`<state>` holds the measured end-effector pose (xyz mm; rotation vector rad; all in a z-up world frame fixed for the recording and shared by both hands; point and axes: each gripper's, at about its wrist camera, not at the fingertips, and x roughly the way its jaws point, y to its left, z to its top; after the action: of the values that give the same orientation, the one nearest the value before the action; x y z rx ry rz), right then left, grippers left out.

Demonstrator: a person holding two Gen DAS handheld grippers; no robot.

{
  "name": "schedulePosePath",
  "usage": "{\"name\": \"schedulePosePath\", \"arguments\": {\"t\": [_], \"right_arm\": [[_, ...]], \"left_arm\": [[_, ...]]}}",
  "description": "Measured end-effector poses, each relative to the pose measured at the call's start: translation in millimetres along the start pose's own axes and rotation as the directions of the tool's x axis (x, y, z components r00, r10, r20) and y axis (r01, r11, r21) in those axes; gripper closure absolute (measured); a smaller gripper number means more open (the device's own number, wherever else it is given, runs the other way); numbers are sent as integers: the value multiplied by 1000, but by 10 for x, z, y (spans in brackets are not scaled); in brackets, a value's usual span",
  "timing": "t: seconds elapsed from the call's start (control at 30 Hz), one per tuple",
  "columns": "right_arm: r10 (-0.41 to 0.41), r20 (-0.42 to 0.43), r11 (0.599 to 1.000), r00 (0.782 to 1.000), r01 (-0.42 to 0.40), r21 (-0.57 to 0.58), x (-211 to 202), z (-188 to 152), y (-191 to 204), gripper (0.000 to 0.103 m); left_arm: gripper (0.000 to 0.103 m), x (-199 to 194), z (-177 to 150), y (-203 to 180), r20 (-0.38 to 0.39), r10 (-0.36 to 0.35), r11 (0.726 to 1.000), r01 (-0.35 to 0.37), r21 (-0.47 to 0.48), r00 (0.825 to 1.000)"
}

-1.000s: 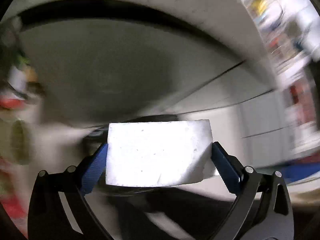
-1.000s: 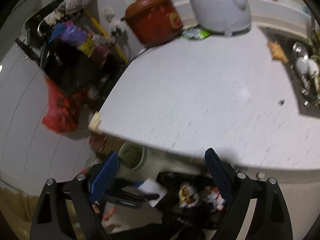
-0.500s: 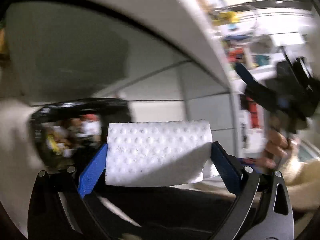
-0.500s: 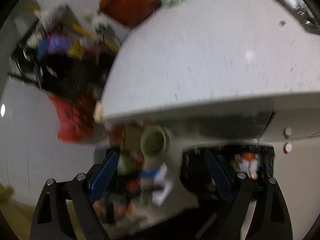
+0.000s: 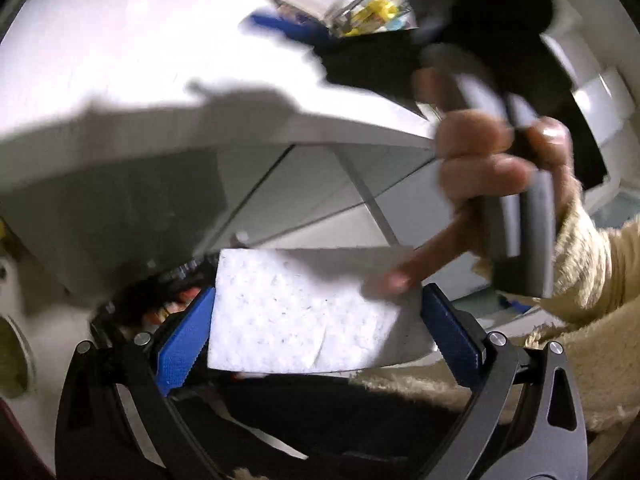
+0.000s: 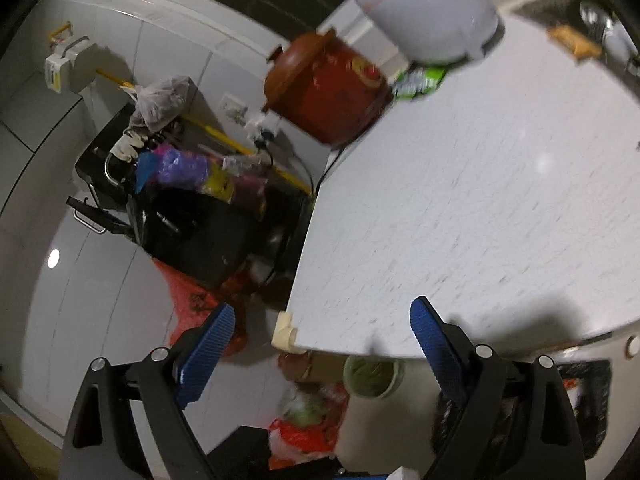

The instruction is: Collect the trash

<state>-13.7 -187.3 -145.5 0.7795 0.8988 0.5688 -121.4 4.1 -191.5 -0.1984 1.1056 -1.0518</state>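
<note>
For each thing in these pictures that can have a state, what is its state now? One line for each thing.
Left gripper: shut on the white foam piece.
White foam piece: held between the blue pads, a finger of the person's hand touching its corner.
Right gripper: open, holding nothing.
Brown clay pot: lid on, standing on the counter.
White rice cooker: lid closed.
Black trash bin: open, with trash inside.
</note>
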Motion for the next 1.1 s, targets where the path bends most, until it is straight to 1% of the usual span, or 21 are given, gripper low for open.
{"name": "schedulePosePath", "arguments": {"t": [0.03, 0.1, 0.13, 0.23, 0.33, 0.47, 0.57, 0.63, 0.67, 0.73, 0.83, 0.87, 0.93, 0.97, 1.03, 1.1], "right_arm": [[-12, -23, 1000, 1000, 12, -3, 49, -2, -1, 15], [-49, -32, 998, 998, 48, -51, 85, -5, 49, 15], [-77, -31, 994, 997, 74, -80, 86, -18, 72, 15], [-96, -2, 991, 995, 95, -91, 41, -19, 68, 15], [-113, 20, 988, 993, 114, -106, -55, -5, 58, 15], [-163, 64, 972, 985, 171, -161, -314, 25, 90, 15], [-188, 102, 964, 977, 204, -169, -490, 70, 99, 15], [-217, 149, 954, 965, 242, -178, -635, 141, 112, 13], [-231, 177, 948, 957, 262, -180, -710, 205, 111, 9], [-268, 208, 934, 941, 307, -184, -805, 327, 101, 8], [-331, 230, 902, 915, 378, -209, -879, 550, 52, 8], [-350, 234, 891, 907, 399, -215, -888, 631, 13, 5], [-410, 234, 861, 882, 459, -221, -869, 852, -128, 6], [-443, 235, 841, 865, 492, -225, -849, 995, -237, 6], [-493, 227, 815, 840, 537, -217, -799, 1231, -422, 6], [-536, 215, 793, 816, 574, -204, -737, 1452, -603, 6]], "left_arm": [[7, -47, 0, -14, 9, -6, 1000, 6, 10, 1000], [7, -123, 27, -45, 46, -28, 1000, 27, 8, 999], [7, -140, 43, -48, 48, -23, 1000, 23, 3, 999], [7, -83, 46, 18, 32, -1, 999, 2, -32, 999], [7, -50, 36, 52, 32, 25, 998, -23, -51, 999], [7, -74, 40, 95, 32, 72, 996, -70, -63, 997], [7, -114, 81, 136, 39, 114, 991, -111, -72, 993], [7, -182, 112, 166, 54, 145, 987, -141, -73, 988], [7, -206, 151, 164, 63, 163, 985, -159, -74, 985], [7, -252, 242, 145, 82, 188, 981, -183, -69, 979], [7, -285, 371, 102, 114, 229, 973, -224, -56, 967], [7, -285, 415, 114, 121, 233, 972, -228, -55, 965], [7, -276, 517, 104, 145, 256, 967, -250, -55, 956], [7, -289, 561, 95, 154, 255, 967, -250, -55, 954], [7, -300, 659, 81, 176, 265, 964, -258, -63, 948], [7, -321, 734, 98, 190, 262, 965, -253, -68, 946]]}}
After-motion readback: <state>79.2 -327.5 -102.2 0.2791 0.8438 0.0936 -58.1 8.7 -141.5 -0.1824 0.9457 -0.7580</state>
